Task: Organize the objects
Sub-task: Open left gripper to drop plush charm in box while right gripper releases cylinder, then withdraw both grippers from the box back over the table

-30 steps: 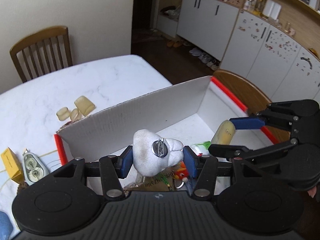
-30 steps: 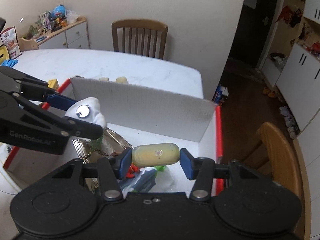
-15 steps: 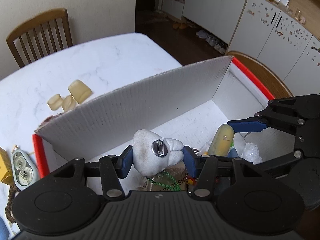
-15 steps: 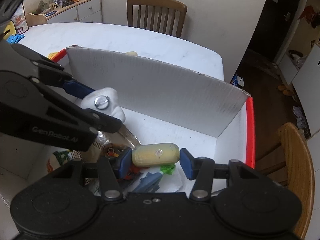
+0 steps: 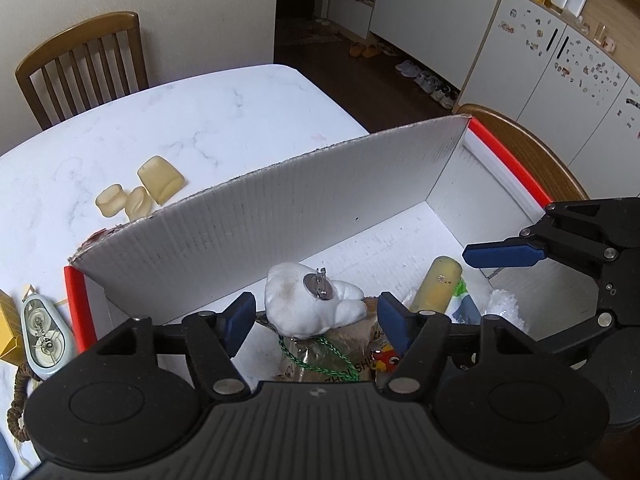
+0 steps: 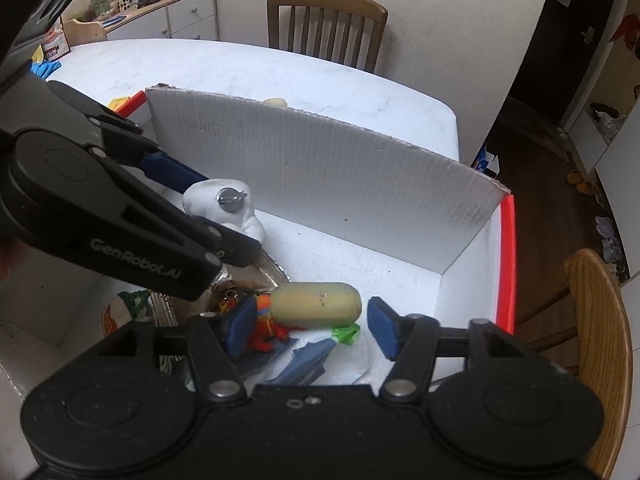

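Observation:
A white cardboard box (image 5: 280, 216) with red edges stands on the white table; it also shows in the right wrist view (image 6: 320, 176). My left gripper (image 5: 316, 320) is open inside the box, its jaws apart on either side of a white plush toy with a metal pin (image 5: 310, 300), which rests on the items below. The plush also shows in the right wrist view (image 6: 224, 208). My right gripper (image 6: 308, 320) is open; the yellow capsule-shaped piece (image 6: 316, 304) lies loose between its jaws on the pile. The capsule shows in the left wrist view (image 5: 436, 284).
The box holds snack bags, an orange-red toy (image 6: 264, 324), a blue piece (image 6: 308, 364) and crumpled plastic. Outside on the table lie three yellowish caps (image 5: 140, 192), a correction tape (image 5: 42, 332) and a yellow box (image 5: 8, 332). Wooden chairs stand around the table.
Both grippers lowered into the box and opened. The plush and the yellow capsule were let go and now rest on the pile.

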Action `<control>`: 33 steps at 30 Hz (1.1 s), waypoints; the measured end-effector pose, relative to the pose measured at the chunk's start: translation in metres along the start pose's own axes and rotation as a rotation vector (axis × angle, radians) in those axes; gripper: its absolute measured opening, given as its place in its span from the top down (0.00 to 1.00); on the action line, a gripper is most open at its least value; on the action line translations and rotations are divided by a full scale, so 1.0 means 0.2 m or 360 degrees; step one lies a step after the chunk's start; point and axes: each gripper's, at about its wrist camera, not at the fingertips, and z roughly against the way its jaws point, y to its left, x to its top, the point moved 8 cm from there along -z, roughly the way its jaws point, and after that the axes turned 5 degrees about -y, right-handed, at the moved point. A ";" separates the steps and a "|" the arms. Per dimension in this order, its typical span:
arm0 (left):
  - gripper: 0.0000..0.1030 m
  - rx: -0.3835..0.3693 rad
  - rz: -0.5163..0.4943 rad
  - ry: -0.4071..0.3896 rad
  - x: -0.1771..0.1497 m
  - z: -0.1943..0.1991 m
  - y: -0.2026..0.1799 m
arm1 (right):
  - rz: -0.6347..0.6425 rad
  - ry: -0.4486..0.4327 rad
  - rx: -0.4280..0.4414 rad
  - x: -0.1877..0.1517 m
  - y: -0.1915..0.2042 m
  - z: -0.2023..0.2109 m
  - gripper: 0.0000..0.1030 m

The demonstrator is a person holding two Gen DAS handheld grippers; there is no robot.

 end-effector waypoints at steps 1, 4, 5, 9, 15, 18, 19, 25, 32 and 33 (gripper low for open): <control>0.35 0.0000 0.0003 -0.0001 0.00 0.00 0.00 | -0.0005 -0.0002 0.0000 0.00 -0.01 0.01 0.41; 0.35 -0.0002 0.0003 -0.0011 -0.01 0.03 0.00 | -0.0020 -0.0007 0.0003 0.00 -0.01 0.02 0.41; 0.35 -0.0003 0.0006 -0.0018 -0.01 0.04 0.00 | -0.0021 -0.0012 0.0003 0.00 -0.01 0.03 0.41; 0.35 -0.0029 0.0025 -0.0052 -0.02 0.10 -0.01 | -0.0034 -0.0048 0.0016 0.01 -0.01 0.06 0.40; 0.35 -0.0042 0.0051 -0.0120 -0.03 0.22 -0.01 | -0.0069 -0.0111 0.0023 0.03 -0.01 0.15 0.40; 0.35 -0.0056 0.0053 -0.0161 -0.03 0.30 -0.01 | -0.0088 -0.0139 0.0027 0.04 0.00 0.19 0.39; 0.35 -0.0061 0.0055 -0.0175 -0.04 0.32 -0.01 | -0.0093 -0.0148 0.0028 0.04 0.00 0.20 0.39; 0.35 -0.0075 0.0082 -0.0266 -0.07 0.49 0.01 | -0.0086 -0.0226 0.0011 0.08 0.08 0.31 0.38; 0.35 -0.0044 0.0037 -0.0335 -0.11 0.67 0.05 | -0.0074 -0.0308 0.0010 0.13 0.19 0.41 0.33; 0.35 -0.0042 0.0032 -0.0343 -0.12 0.69 0.05 | -0.0066 -0.0321 0.0003 0.14 0.20 0.43 0.29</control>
